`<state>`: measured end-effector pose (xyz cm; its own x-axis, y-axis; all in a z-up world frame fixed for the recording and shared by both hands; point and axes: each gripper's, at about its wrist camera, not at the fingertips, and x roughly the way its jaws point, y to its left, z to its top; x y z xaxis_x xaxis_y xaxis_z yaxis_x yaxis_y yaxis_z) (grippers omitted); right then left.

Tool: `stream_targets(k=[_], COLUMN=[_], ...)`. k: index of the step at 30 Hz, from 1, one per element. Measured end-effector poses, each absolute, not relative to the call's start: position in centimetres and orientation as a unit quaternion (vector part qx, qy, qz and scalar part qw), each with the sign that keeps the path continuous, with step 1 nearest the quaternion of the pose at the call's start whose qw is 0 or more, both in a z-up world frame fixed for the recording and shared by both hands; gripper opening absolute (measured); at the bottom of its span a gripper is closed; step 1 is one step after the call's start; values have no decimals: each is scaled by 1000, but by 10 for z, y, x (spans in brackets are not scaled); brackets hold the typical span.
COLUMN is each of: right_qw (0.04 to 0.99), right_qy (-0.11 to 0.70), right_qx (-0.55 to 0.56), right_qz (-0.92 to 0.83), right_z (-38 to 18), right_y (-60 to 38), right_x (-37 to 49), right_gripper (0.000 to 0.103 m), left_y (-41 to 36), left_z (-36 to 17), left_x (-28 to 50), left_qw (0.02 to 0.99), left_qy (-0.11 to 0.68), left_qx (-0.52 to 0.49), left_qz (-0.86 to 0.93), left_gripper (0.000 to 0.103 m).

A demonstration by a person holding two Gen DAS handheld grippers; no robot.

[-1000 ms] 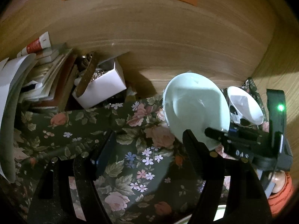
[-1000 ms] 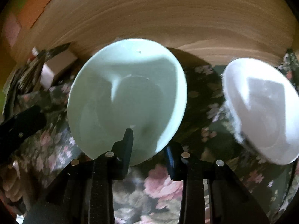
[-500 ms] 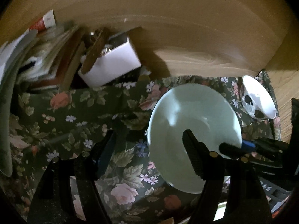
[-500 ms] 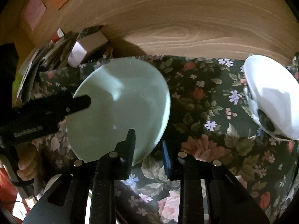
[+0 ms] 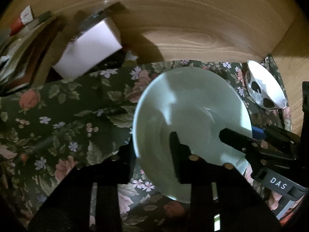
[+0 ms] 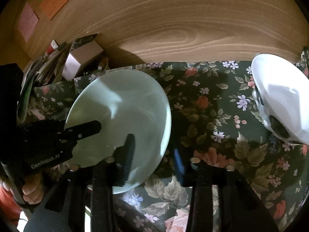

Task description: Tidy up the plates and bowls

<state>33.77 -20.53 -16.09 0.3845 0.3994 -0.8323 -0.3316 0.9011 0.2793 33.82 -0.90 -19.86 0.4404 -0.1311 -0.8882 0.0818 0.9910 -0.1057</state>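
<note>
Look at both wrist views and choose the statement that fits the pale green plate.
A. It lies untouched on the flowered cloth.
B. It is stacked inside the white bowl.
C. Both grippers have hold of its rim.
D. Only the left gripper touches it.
C: the right gripper pinches the near rim of the green plate, and the left gripper straddles its rim with jaws closing; the white bowl sits apart.

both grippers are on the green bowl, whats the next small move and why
Probably finish closing the left gripper, then release the right gripper. The green bowl has its rim between both grippers' fingers, and the left jaws are closing on the near edge.
</note>
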Motion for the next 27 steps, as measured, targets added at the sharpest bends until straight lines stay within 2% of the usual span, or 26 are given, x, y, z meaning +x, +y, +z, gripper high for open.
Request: stream_targets(k=[10, 27], right_qw=[842, 877], right_qy=[496, 426], right_qx=[28, 31], right_qz=[211, 220], right_z=[-152, -83], right_y=[-206, -217], right_x=[326, 271], right_gripper=[20, 20], left_y=[-16, -23], left_z=[-198, -135], left_x=[334, 274], left_qw=[852, 890], left_qy=[519, 448], left_qx=[-18, -13], left_qz=[-63, -82], left_gripper=[27, 27])
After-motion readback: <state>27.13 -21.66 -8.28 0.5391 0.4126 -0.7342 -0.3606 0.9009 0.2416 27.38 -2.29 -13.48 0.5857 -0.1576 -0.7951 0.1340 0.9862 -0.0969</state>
